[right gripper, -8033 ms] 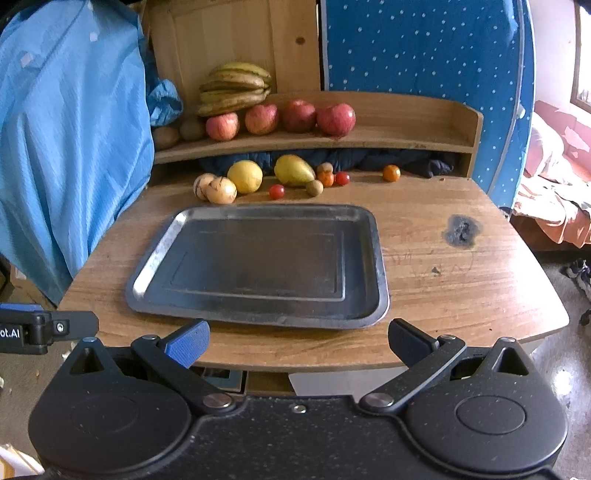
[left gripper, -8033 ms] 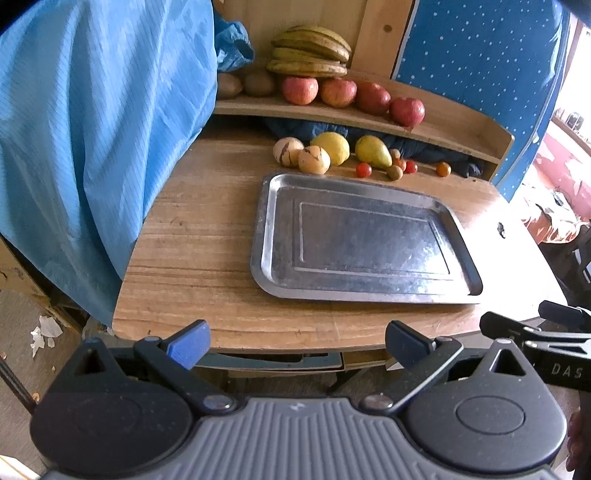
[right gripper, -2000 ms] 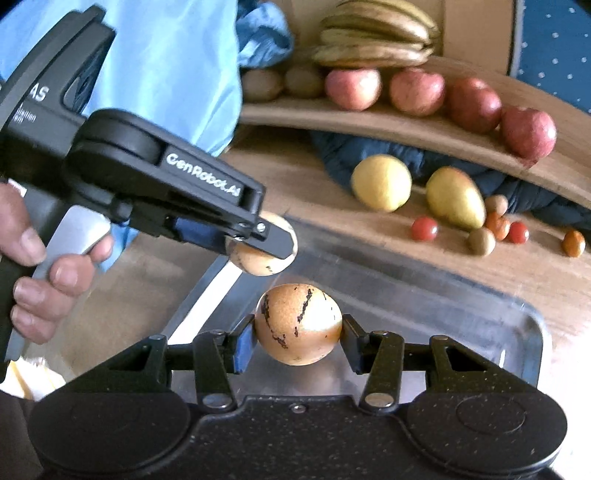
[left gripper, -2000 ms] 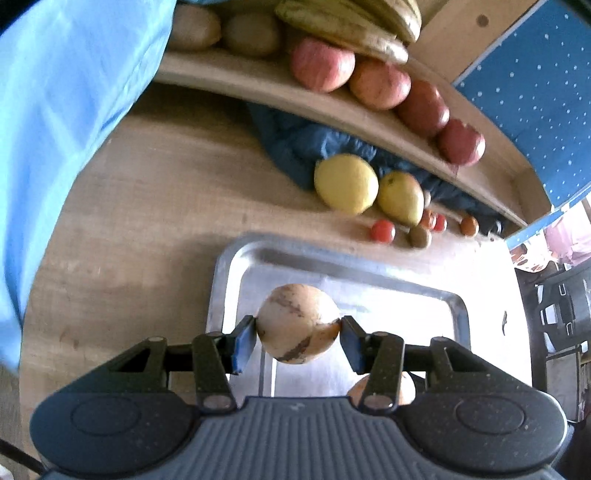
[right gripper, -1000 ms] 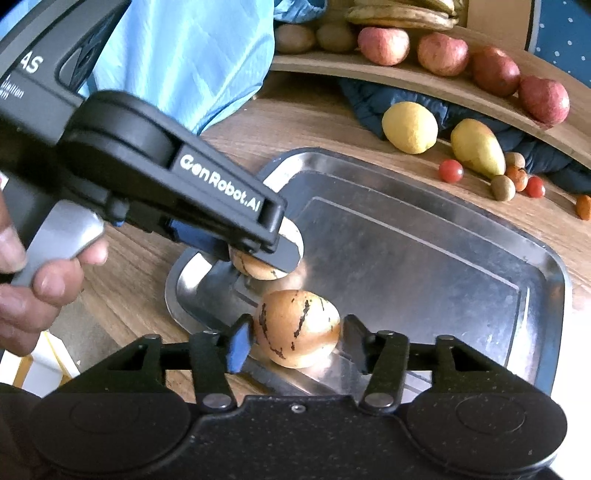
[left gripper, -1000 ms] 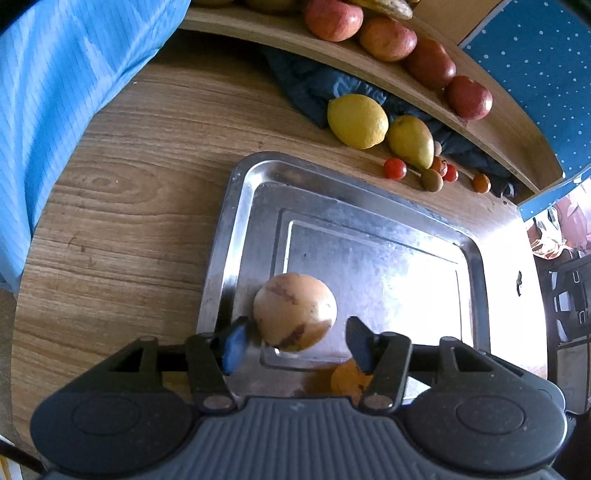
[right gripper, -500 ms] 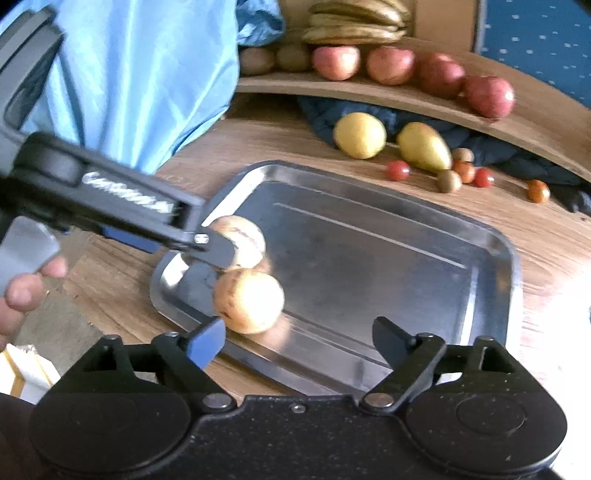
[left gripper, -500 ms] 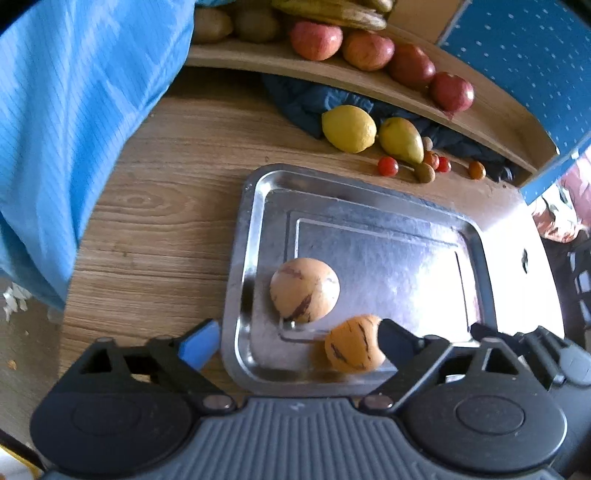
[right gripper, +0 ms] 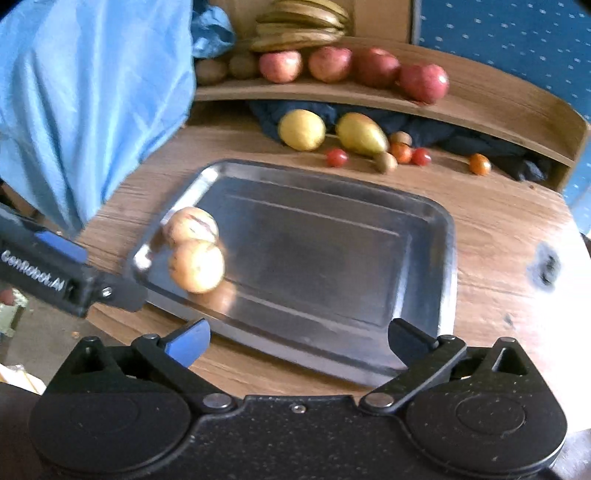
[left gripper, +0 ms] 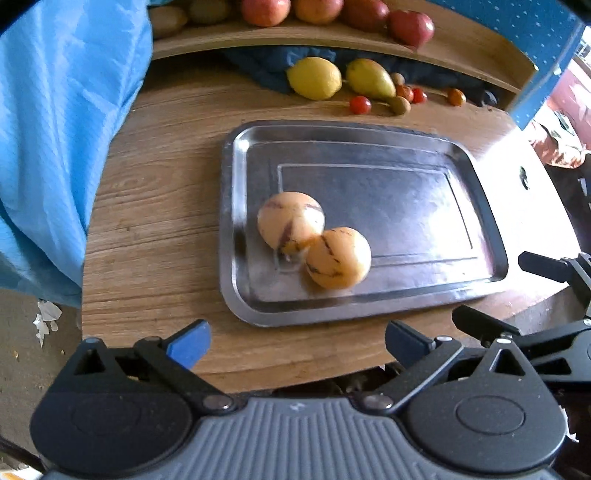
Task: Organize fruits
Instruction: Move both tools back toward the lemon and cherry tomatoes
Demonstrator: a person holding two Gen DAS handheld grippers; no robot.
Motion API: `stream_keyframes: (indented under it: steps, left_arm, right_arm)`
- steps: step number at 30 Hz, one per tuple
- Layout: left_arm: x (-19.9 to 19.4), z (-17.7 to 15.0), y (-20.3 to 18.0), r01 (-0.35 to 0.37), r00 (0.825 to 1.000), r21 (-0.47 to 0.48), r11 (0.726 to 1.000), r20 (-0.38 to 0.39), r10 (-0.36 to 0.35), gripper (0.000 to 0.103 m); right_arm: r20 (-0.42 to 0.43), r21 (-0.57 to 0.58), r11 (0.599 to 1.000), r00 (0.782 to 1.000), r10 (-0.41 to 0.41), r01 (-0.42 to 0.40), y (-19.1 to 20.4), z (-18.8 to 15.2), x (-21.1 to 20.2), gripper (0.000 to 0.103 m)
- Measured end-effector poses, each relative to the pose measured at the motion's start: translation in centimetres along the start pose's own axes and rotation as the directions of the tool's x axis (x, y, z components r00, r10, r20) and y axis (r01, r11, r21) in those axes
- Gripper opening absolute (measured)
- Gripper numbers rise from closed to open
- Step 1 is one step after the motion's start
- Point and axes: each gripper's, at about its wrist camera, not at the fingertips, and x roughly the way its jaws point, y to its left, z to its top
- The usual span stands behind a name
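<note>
Two tan, dark-striped round fruits lie touching each other in the near-left part of the steel tray (left gripper: 369,199), one (left gripper: 291,225) behind the other (left gripper: 338,258). The right wrist view shows the same pair (right gripper: 190,225) (right gripper: 197,266) at the left end of the tray (right gripper: 314,251). My left gripper (left gripper: 295,341) hangs over the table's front edge, short of the tray. Its jaws are opening, with nothing between them. My right gripper (right gripper: 295,339) is likewise back from the tray, its jaws opening and empty. Its fingers (left gripper: 546,271) show at the right of the left wrist view.
Behind the tray lie a lemon (left gripper: 314,78), a yellow-green pear-shaped fruit (left gripper: 369,79) and several small red and orange fruits (left gripper: 360,104). Apples (right gripper: 423,83) and bananas (right gripper: 301,26) sit on the raised wooden shelf. A blue cloth (left gripper: 55,129) hangs at the left.
Both grippers have let go of their striped fruits, which now rest on the tray. Both jaws have spread wide and both grippers have drawn back and up from the tray.
</note>
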Motion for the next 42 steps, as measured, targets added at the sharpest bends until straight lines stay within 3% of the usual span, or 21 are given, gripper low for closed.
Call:
stream_keyframes:
  steps: [16, 29, 42]
  left_arm:
    - [-0.1, 2.3, -3.2, -0.015, 1.0, 0.09, 0.996, 0.023, 0.013, 0.102]
    - [0.7, 5.2, -2.6, -0.041, 0.998, 0.057, 0.998, 0.039, 0.039, 0.102]
    - [1.8, 9.5, -1.3, -0.063, 0.995, -0.038, 0.997, 0.078, 0.066, 0.102]
  right_arm:
    - [0.009, 0.101, 0.991, 0.996, -0.091, 0.09, -3.0, -0.9, -1.0, 0.102]
    - [0.041, 0.092, 0.992, 0.995, -0.095, 0.091, -4.5, 2.1, 0.3, 0.102]
    - [0.108, 0.094, 0.993, 0.99, -0.087, 0.077, -5.6, 5.5, 2.1, 0.102]
